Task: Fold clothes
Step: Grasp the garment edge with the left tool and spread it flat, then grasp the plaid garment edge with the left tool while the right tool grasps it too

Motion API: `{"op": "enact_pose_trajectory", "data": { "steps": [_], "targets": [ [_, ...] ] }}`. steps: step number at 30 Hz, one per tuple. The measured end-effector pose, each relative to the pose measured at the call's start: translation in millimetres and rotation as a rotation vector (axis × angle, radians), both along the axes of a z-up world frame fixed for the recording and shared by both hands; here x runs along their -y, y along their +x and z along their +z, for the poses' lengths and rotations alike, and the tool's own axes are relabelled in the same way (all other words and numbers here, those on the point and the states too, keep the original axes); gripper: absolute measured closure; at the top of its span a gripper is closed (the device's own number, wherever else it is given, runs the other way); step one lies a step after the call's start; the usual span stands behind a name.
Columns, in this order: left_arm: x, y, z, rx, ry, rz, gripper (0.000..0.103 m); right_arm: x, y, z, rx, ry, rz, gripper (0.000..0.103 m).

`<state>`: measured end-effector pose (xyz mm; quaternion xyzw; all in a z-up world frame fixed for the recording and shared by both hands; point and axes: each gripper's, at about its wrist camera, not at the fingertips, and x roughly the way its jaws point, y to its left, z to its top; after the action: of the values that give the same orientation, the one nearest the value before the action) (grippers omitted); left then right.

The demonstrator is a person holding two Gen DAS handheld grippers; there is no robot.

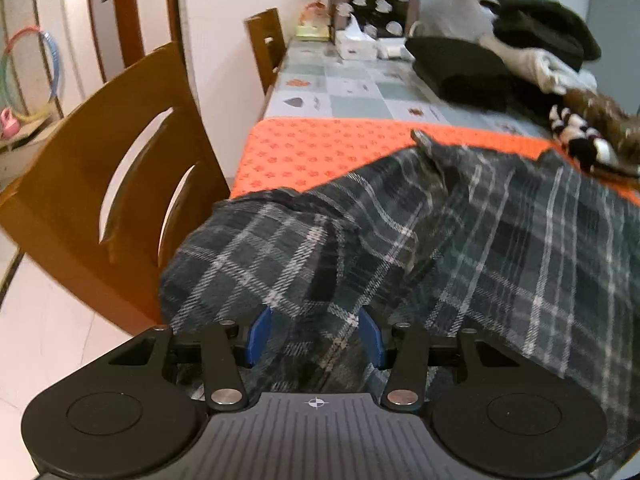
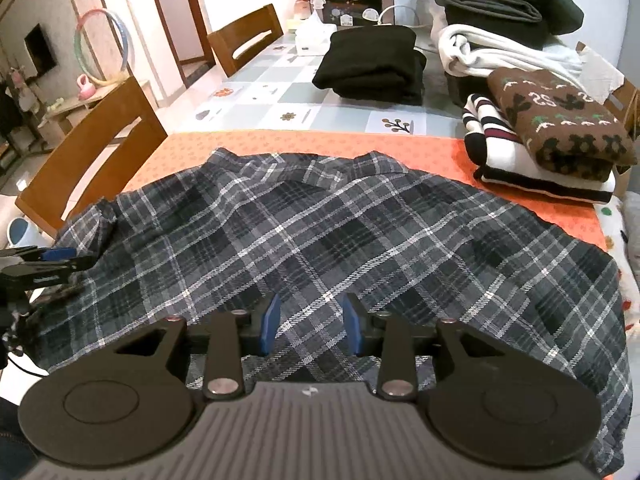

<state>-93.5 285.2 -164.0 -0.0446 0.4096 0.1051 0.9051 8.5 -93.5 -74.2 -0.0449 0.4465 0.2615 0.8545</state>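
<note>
A dark grey plaid shirt [image 2: 320, 232] lies spread over an orange mat [image 2: 460, 152] on the table, its collar at the far side and its near hem hanging over the front edge. My right gripper [image 2: 313, 326] hovers open over the shirt's near middle, blue pads apart and gripping nothing. My left gripper [image 1: 315, 332] is at the shirt's [image 1: 400, 240] left end, where the cloth bunches up off the mat [image 1: 320, 148]. Its blue pads stand apart with loose fabric between them, not pinched. The left gripper [image 2: 60, 256] also shows at the left edge of the right wrist view.
Folded clothes sit beyond the mat: a black pile [image 2: 372, 64], a brown patterned sweater on striped garments [image 2: 560, 128], and a tall white and dark stack [image 2: 500, 20]. A wooden chair [image 1: 100, 200] stands close at the table's left. A tissue box [image 2: 314, 38] is at the back.
</note>
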Motion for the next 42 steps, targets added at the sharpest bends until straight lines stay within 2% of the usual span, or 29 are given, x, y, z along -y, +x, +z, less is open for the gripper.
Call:
{"op": "enact_pose_trajectory", "data": {
  "steps": [4, 5, 7, 8, 9, 21, 24, 27, 30, 32, 34, 35, 36, 41, 42],
  "targets": [
    [-2, 11, -14, -0.021, 0.057, 0.009, 0.053, -4, -4, 3, 0.007, -0.006, -0.022, 0.063],
    [-2, 11, -16, -0.019, 0.074, 0.005, 0.057, -5, -5, 4, 0.009, -0.006, -0.030, 0.063],
    [-3, 12, -18, -0.006, 0.109, -0.005, 0.075, -8, -9, 5, 0.011, -0.005, -0.045, 0.063],
    [-5, 11, -17, 0.000, 0.116, -0.012, 0.090, -11, -11, 6, 0.013, -0.006, -0.052, 0.063],
    [-9, 10, -13, 0.013, 0.113, -0.010, 0.096, -14, -14, 6, 0.015, -0.005, -0.060, 0.063],
    [-106, -43, 83, 0.224, 0.073, 0.105, 0.098, -59, -55, 4, 0.013, 0.043, -0.163, 0.063],
    [-120, -60, 108, 0.279, 0.064, 0.107, 0.098, -74, -62, 1, 0.010, 0.055, -0.170, 0.063],
    [-125, -67, 120, 0.295, 0.069, 0.105, 0.098, -89, -67, -1, 0.009, 0.062, -0.166, 0.063],
    [-128, -66, 111, 0.242, 0.082, 0.108, 0.095, -99, -72, -1, 0.010, 0.064, -0.152, 0.063],
    [-131, -66, 104, 0.205, 0.080, 0.121, 0.091, -103, -74, 0, 0.011, 0.061, -0.145, 0.063],
    [-131, -70, 102, 0.205, 0.081, 0.126, 0.079, -104, -76, 1, 0.013, 0.059, -0.144, 0.063],
    [-130, -70, 103, 0.210, 0.079, 0.124, 0.068, -103, -77, 2, 0.013, 0.058, -0.145, 0.062],
    [-130, -70, 104, 0.215, 0.077, 0.123, 0.061, -102, -78, 3, 0.012, 0.057, -0.147, 0.062],
    [-119, -52, 106, 0.211, 0.010, 0.079, 0.057, -78, -73, 6, 0.005, 0.048, -0.183, 0.061],
    [-114, -47, 106, 0.210, -0.009, 0.065, 0.053, -72, -71, 5, 0.003, 0.046, -0.192, 0.060]
  ]
}}
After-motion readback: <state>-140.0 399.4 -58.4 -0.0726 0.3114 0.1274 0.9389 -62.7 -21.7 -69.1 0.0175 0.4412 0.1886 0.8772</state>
